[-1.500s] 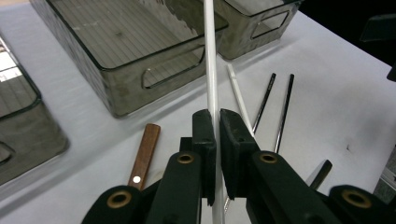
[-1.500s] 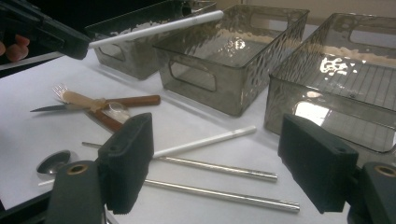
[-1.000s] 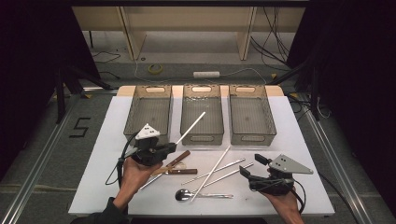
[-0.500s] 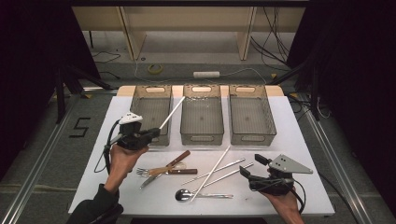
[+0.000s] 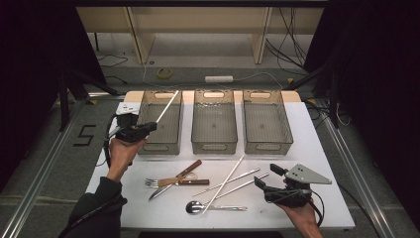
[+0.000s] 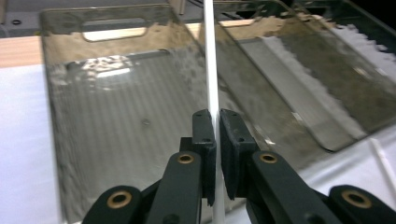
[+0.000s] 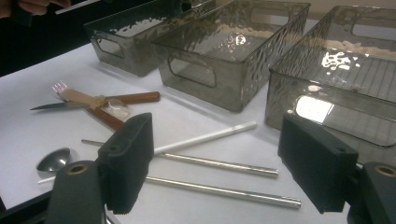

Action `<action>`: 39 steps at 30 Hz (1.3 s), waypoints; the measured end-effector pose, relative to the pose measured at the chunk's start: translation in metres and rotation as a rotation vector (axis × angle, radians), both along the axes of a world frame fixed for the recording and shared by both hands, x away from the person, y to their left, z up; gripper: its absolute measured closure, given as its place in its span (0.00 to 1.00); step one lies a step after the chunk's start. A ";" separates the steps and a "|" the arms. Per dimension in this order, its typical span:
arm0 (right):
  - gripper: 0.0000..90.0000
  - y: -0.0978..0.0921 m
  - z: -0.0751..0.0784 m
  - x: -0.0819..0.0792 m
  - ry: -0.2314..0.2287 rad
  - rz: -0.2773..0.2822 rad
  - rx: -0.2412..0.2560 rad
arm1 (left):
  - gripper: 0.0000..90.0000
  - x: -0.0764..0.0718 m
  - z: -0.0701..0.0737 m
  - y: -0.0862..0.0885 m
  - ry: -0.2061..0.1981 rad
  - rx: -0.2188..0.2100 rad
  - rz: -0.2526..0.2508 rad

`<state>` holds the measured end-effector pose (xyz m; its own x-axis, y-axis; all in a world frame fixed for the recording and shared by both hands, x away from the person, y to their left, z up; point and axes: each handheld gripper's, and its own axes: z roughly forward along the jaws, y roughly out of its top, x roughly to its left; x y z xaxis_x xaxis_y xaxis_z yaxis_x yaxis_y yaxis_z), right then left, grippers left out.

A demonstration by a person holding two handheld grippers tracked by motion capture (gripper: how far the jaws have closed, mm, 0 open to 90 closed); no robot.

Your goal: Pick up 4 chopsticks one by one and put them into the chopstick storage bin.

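My left gripper (image 5: 148,127) is shut on a white chopstick (image 5: 167,106), held slanting over the left smoked-plastic bin (image 5: 148,147). In the left gripper view the chopstick (image 6: 211,70) rises straight up from the closed jaws (image 6: 217,123), with the bin's empty floor (image 6: 121,130) behind it. My right gripper (image 5: 267,175) hovers open near the table's front right, holding nothing. In the right gripper view (image 7: 219,156) its jaws stand wide apart. Between them lie a second white chopstick (image 7: 205,136) and two metal chopsticks (image 7: 219,164).
The middle bin (image 5: 214,147) and right bin (image 5: 265,147) stand empty in a row at the back. A wooden-handled fork and knife (image 5: 181,181), a spoon (image 5: 195,207), the white chopstick (image 5: 225,182) and metal chopsticks (image 5: 242,185) lie on the white table front.
My left gripper has carried the white chopstick up and to the left, from above the cutlery to over the left bin. The right gripper has stayed put.
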<state>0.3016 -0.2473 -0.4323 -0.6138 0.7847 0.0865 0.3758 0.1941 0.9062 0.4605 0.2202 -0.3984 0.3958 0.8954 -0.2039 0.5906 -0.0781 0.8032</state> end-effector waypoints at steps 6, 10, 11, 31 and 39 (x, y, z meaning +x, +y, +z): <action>0.31 0.000 0.000 0.000 0.004 0.001 0.000 | 0.94 0.016 -0.006 0.008 0.008 0.020 0.017; 0.31 0.000 0.000 0.000 0.001 0.003 0.001 | 0.94 0.025 -0.007 0.012 0.012 0.043 0.024; 0.31 0.000 0.000 0.000 0.003 0.003 0.001 | 0.94 0.027 -0.007 0.013 0.012 0.045 0.028; 0.31 0.000 0.000 0.000 0.001 0.005 0.002 | 0.94 0.055 -0.031 0.018 0.064 0.062 0.043; 0.31 0.000 -0.001 0.000 0.003 0.006 0.004 | 0.75 0.057 -0.036 0.020 0.073 -0.010 0.043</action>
<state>0.3014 -0.2476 -0.4328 -0.6184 0.7805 0.0915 0.3773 0.1928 0.9058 0.5175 0.2402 -0.4348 0.3405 0.9091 -0.2399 0.6500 -0.0433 0.7587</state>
